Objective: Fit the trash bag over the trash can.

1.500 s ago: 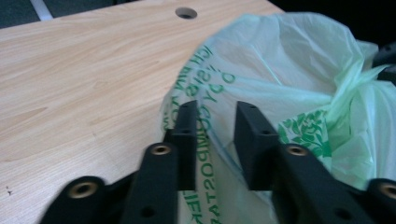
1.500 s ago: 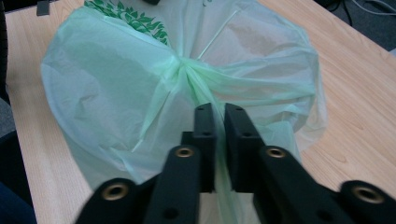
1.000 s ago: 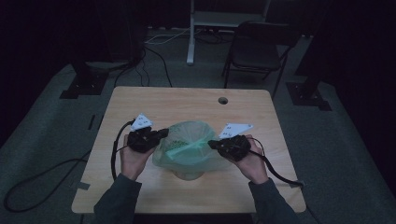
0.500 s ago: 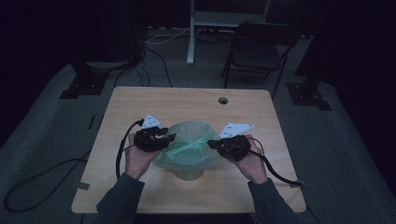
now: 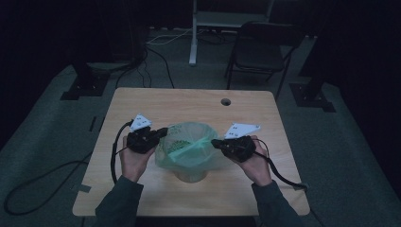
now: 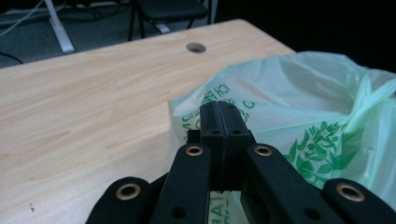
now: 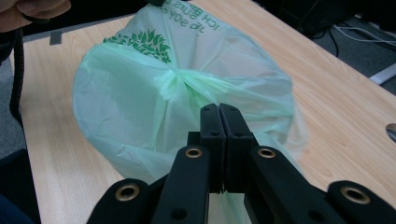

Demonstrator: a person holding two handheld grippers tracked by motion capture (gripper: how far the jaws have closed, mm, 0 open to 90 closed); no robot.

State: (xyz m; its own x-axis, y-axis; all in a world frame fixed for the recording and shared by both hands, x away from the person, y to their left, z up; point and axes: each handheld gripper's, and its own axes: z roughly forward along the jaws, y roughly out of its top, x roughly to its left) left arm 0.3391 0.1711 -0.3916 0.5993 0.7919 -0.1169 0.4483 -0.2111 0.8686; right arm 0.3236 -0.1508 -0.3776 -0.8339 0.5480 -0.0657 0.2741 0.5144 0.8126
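Green plastic bag [image 5: 189, 150] sits at the middle of the near half of the wooden table [image 5: 189, 101], draped over some container whose base shows beneath it in the high view; what that container is I cannot tell. I have the left gripper [image 5: 161, 132] at the bag's left rim with its jaws pressed together, having just closed after a brief opening; in the left gripper view the film lies right around the tips [image 6: 219, 122], and I judge a fold of the rim is pinched, though the film between the pads is hidden. My right gripper [image 5: 215, 141] is clamped at the right rim, where the film gathers into a twisted strand [image 7: 187, 77] running to the jaws. The risk I see is tearing: this film is thin, translucent and crinkly, printed with green leaves [image 6: 322, 142] and lettering, and pulling both sides apart too hard could rip it or let it slip from smooth pads. A sideways tug could also tip the light container under it. The table top is pale wood grain, flat, with a round cable hole [image 5: 225, 101] far from the work.
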